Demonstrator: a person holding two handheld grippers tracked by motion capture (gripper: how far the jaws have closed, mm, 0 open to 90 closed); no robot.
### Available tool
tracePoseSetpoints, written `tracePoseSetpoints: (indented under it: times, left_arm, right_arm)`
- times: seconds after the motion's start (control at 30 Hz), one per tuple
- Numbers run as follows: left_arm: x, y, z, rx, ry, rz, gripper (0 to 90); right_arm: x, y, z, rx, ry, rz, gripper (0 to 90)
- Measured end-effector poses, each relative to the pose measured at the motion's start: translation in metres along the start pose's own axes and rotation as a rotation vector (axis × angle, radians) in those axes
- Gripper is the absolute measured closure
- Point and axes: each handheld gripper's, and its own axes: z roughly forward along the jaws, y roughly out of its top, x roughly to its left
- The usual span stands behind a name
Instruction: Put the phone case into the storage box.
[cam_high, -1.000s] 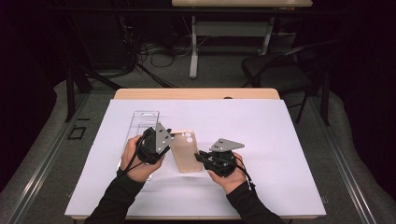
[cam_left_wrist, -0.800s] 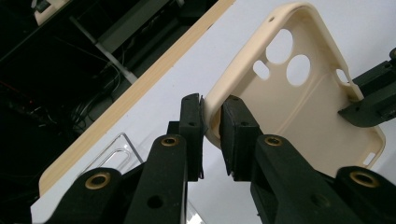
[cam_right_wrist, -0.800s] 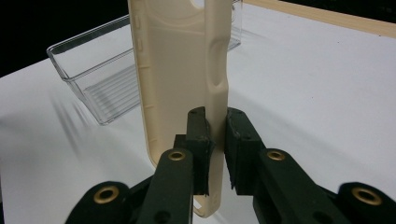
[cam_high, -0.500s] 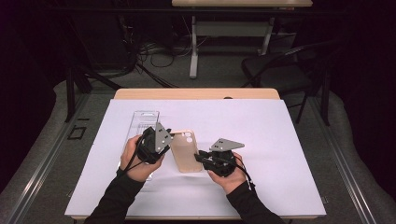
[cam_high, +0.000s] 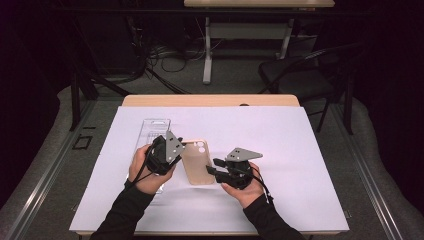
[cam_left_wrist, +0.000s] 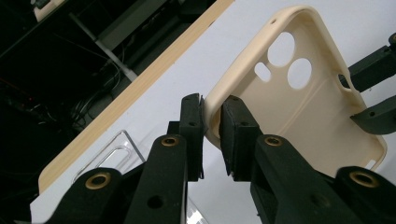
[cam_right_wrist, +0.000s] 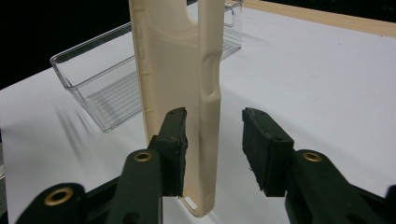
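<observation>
A beige phone case (cam_high: 197, 162) with camera cut-outs hangs tilted just above the white sheet, between my two grippers. My left gripper (cam_high: 179, 150) is shut on the case's long edge (cam_left_wrist: 299, 107); its pads (cam_left_wrist: 192, 122) pinch the rim near the camera end. My right gripper (cam_high: 212, 169) sits at the opposite long edge. Its jaws have just been opening. In the right gripper view the case wall (cam_right_wrist: 180, 70) stands between the pads, close to the left pad (cam_right_wrist: 175, 135) and well apart from the other. The right gripper's jaw tips (cam_left_wrist: 369, 93) reach the case's far rim.
A clear plastic tray (cam_high: 152, 130) lies on the white sheet (cam_high: 300, 150) behind my left hand, also as the clear tray (cam_right_wrist: 102, 79) beyond the case. The wooden table edge (cam_high: 210, 100) runs along the back. A dark chair (cam_high: 300, 75) stands beyond it.
The right gripper's jaws stand wider apart at the case's edge than before. Both hands and the case have kept their places.
</observation>
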Motion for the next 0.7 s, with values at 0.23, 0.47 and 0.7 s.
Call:
tracePoseSetpoints:
  times: [0.23,0.47,0.7]
  left_arm:
    - [0.0016,-0.0005,0.0003,-0.007,-0.004,-0.014,80.2]
    - [0.003,-0.0009,0.0008,-0.009,-0.008,-0.011,80.2]
    - [0.0046,-0.0016,0.002,-0.019,-0.03,-0.013,80.2]
  right_arm:
    - [0.0015,0.0009,-0.001,-0.024,-0.01,-0.018,52.9]
    - [0.0032,0.0036,-0.0016,-0.035,-0.005,-0.049,45.6]
    - [0.0035,0.0048,-0.001,-0.08,0.026,-0.078,37.9]
